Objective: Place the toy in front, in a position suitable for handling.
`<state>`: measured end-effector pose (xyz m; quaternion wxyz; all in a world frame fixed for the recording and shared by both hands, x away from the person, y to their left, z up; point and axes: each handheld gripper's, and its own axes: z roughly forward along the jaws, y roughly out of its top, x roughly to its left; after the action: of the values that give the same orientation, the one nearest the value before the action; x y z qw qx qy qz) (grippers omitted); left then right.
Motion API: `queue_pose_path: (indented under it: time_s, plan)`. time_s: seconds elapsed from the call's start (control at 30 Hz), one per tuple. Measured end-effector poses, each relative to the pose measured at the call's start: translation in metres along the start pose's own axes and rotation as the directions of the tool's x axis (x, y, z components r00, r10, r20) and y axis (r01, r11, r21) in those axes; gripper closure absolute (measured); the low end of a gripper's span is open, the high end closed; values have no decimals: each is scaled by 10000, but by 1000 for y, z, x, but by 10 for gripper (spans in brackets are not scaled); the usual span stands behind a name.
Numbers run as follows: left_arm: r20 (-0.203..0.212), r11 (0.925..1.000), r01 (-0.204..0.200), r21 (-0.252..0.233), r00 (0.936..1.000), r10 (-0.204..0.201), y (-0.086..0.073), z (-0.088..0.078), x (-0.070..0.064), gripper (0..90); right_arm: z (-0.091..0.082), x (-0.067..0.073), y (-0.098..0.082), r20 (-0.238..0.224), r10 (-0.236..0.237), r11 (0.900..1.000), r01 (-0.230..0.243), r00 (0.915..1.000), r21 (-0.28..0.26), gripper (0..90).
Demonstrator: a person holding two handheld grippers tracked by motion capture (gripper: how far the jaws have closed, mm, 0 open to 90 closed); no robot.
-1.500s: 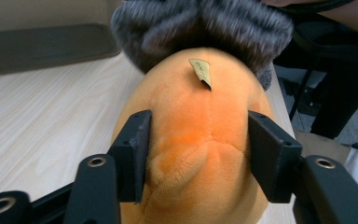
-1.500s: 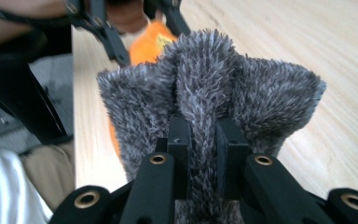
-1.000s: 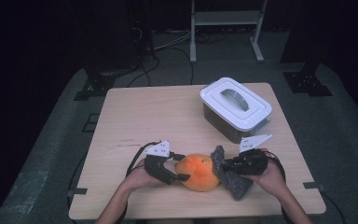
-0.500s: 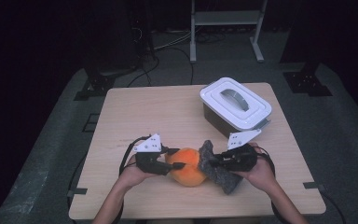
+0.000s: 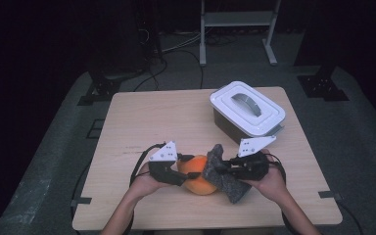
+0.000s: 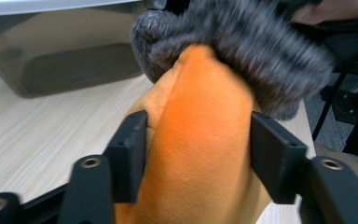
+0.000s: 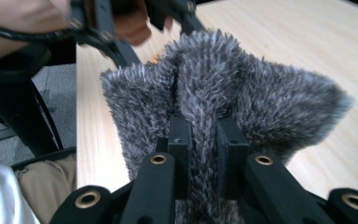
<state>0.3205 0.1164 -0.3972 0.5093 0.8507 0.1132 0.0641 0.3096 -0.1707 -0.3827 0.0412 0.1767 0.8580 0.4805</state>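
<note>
Facing inward, left claw (image 5: 182, 172) grips orange cushion (image 5: 199, 180), right claw (image 5: 223, 170) pinches grey fur (image 5: 225, 177).

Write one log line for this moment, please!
left tongs: around orange plush cushion | right tongs: pinching grey fuzzy cover | lidded box: untouched

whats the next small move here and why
Probably pull the grey furry cover further off the orange cushion. The right gripper pinches the fur, the left gripper clamps the orange fabric, and the cover wraps only one end.

A soft orange plush cushion (image 5: 199, 175), rounded, sits partly tucked inside a shaggy grey fur cover (image 5: 223, 172), both near the lidded container's (image 5: 247, 111) front
</note>
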Motion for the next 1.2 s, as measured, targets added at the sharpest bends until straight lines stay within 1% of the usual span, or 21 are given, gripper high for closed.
queue_pose_path:
  time_s: [0.07, 0.1, 0.17, 0.23, 0.27, 0.33, 0.37, 0.4, 0.43, 0.57, 0.63, 0.67, 0.73, 0.77, 0.8, 0.83, 0.87, 0.9, 0.97, 1.03, 1.2]
  plan:
    - [-36, 9999, 6, -168, 10000, -7, -1, -1, 2, 312, 3, -3, -6, -50, 160, 9999, -159, 9999, 7, 781]
    - [-24, 9994, 76, -330, 10000, -77, -1, -4, 3, 281, 3, -4, -9, -87, 234, 9997, -234, 9997, -42, 781]
    - [-47, 9988, 271, -407, 9996, -273, -3, -5, 6, 194, 2, -7, -15, -40, 373, 9992, -373, 9993, -104, 781]
    - [69, 9981, 531, -319, 9986, -529, -7, -4, 11, 130, 0, -10, -18, -55, 527, 9985, -527, 9986, -158, 781]
    - [149, 9973, 727, -89, 9973, -725, -11, -1, 13, 111, 0, -11, -20, -60, 579, 9982, -580, 9983, -149, 781]
    - [390, 9946, 1037, 11, 9939, -1036, -18, 4, 16, 99, -1, -12, -22, -4, 601, 9981, -601, 9982, -117, 781]
    - [554, 9927, 1201, -51, 9913, -1196, -20, 6, 18, 99, -1, -13, -23, 17, 603, 9981, -603, 9982, -78, 781]
    - [656, 9923, 1235, -109, 9903, -1226, -22, 7, 18, 111, -1, -13, -25, 6, 609, 9981, -609, 9981, -49, 781]
    - [840, 9918, 1251, -250, 9889, -1226, -23, 9, 18, 151, -1, -14, -26, 27, 622, 9981, -622, 9981, -29, 781]
    - [869, 9937, 1026, -443, 9913, -985, -22, 6, 16, 346, -4, -19, -36, 290, 800, 9963, -809, 9964, 293, 781]
    - [771, 9935, 1009, -532, 9923, -967, -21, 4, 15, 399, -6, -21, -41, 395, 960, 9945, -975, 9946, 389, 781]
    - [742, 9926, 1043, -620, 9923, -996, -19, 2, 15, 419, -7, -21, -41, 407, 967, 9948, -979, 9945, 284, 781]
    - [637, 9938, 793, -785, 9952, -744, -14, -2, 13, 454, -14, -17, -34, 601, 829, 9966, -825, 9947, -81, 782]
    - [529, 9942, 702, -809, 9964, -660, -11, -5, 12, 462, -16, -15, -30, 555, 794, 9964, -777, 9953, -327, 782]
    - [461, 9953, 652, -722, 9970, -619, -9, -5, 11, 464, -19, -12, -25, 440, 751, 9946, -716, 9962, -754, 783]
    - [384, 9968, 527, -609, 9980, -505, -8, -5, 10, 466, -20, -11, -21, 347, 700, 9927, -662, 9969, -1010, 782]
    - [302, 9978, 461, -478, 9985, -447, -8, -4, 9, 467, -20, -9, -18, 258, 693, 9914, -660, 9973, -1132, 782]
    - [316, 9972, 539, -512, 9981, -523, -9, -3, 8, 467, -19, -8, -16, 216, 633, 9913, -603, 9978, -1172, 782]
    - [282, 9966, 654, -506, 9975, -640, -11, -2, 10, 465, -12, -8, -17, 302, 533, 9951, -506, 9981, -855, 781]
    - [293, 9957, 740, -564, 9969, -724, -13, -2, 11, 440, -5, -11, -24, 253, 666, 9961, -650, 9975, -600, 781]
    - [499, 9910, 1182, -628, 9921, -1152, -17, -1, 16, 226, 0, -15, -30, 168, 880, 9956, -874, 9960, -347, 780]
